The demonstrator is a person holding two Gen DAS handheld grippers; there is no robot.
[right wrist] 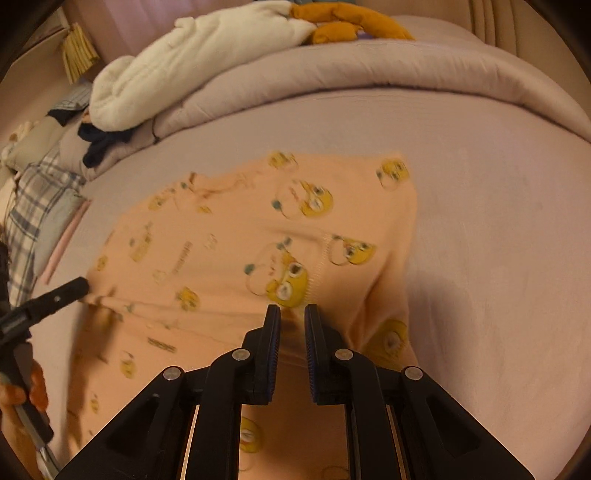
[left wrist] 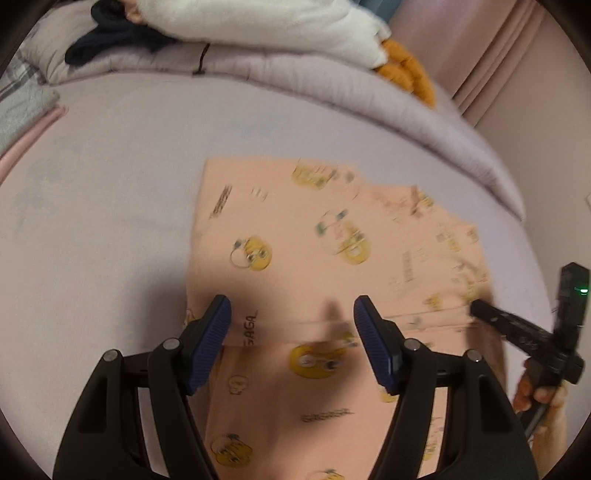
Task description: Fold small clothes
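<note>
Soft, floppy peach shirt (left wrist: 332, 258) spread flat on bed (left wrist: 110, 184), right under both grippers. Left gripper (left wrist: 291, 314) fingers wide, empty; right gripper (right wrist: 292, 314) nearly closed, maybe pinching fabric. Best grabbed at hem corners.

A white blanket (left wrist: 266, 26) and orange plush (left wrist: 406, 72) lie on the lilac duvet (left wrist: 332, 81).

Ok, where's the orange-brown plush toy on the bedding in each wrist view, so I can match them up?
Left wrist: orange-brown plush toy sits upper right, at the right end of the white fleece blanket.
Right wrist: toy sits top centre, again right of the blanket.
Shared landmark: the peach cartoon-print garment, mid-frame in both.
</note>
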